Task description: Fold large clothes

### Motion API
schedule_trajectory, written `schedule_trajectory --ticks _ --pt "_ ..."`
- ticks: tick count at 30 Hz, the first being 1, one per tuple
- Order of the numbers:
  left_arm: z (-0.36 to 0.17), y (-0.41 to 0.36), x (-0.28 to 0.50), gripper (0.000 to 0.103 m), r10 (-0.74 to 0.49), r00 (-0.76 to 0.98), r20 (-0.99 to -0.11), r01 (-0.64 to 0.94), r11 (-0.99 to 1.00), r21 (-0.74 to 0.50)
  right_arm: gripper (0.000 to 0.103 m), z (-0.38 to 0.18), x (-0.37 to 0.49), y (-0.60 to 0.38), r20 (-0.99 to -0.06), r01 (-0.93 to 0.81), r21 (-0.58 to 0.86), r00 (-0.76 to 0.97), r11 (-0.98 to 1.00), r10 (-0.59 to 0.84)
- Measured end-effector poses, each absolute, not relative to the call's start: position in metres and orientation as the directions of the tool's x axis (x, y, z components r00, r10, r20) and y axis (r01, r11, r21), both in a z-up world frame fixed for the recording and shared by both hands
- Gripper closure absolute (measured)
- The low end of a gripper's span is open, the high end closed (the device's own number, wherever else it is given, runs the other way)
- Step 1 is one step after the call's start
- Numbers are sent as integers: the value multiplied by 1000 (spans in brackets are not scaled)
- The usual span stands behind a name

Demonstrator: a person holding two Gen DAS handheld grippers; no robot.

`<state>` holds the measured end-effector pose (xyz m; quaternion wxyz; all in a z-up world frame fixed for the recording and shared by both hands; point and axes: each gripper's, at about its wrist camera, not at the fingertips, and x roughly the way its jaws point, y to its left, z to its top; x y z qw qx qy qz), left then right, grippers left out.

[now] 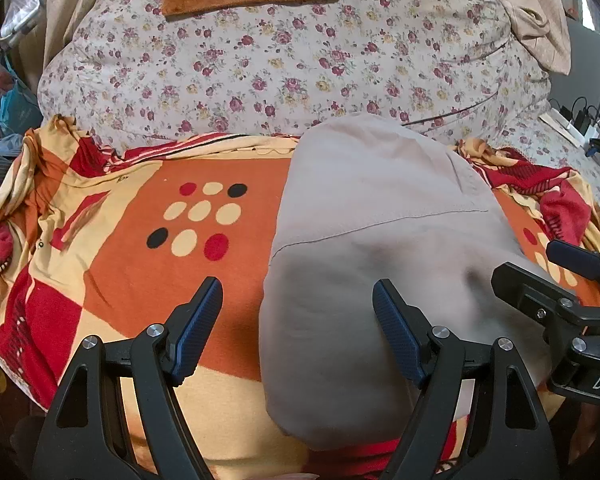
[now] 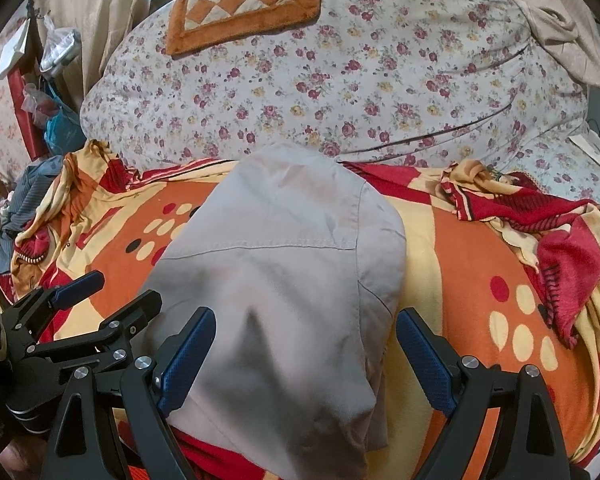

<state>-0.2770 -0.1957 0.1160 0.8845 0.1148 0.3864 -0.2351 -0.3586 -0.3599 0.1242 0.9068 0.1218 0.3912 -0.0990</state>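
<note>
Now, on the bed [image 1: 260, 80]: patterned blanket [image 1: 140, 280] spread flat, beige garment [image 1: 360, 260] lying lengthwise on it, folded narrow. Left gripper [image 1: 298, 320] and right gripper [image 2: 306, 344] wide open over the near end, holding nothing. Best to pinch both near corners evenly, then lift and fold away, keeping edges aligned.

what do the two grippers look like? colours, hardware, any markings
Both match: left gripper and right gripper have matte black angular frames with triangular cutouts, silver round bolt heads at the joints, and dark blue ribbed pads on the fingers. White letters "DA" show on the right gripper's body in the left wrist view. No cables or sleeves visible.
</note>
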Motion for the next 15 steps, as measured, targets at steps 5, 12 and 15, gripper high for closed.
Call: schedule_trajectory --ticks 5,12,15 --pt "114 -196 -276 25 -326 586 -742 506 862 21 13 123 -358 -359 -738 273 142 670 951 -82" --pt "113 -197 -271 25 -349 574 -741 517 856 -2 13 122 -354 -361 -743 271 140 664 952 -80" --pt "113 -193 -260 25 -346 566 -748 514 858 -8 13 122 -353 -363 -745 268 138 662 953 -79"
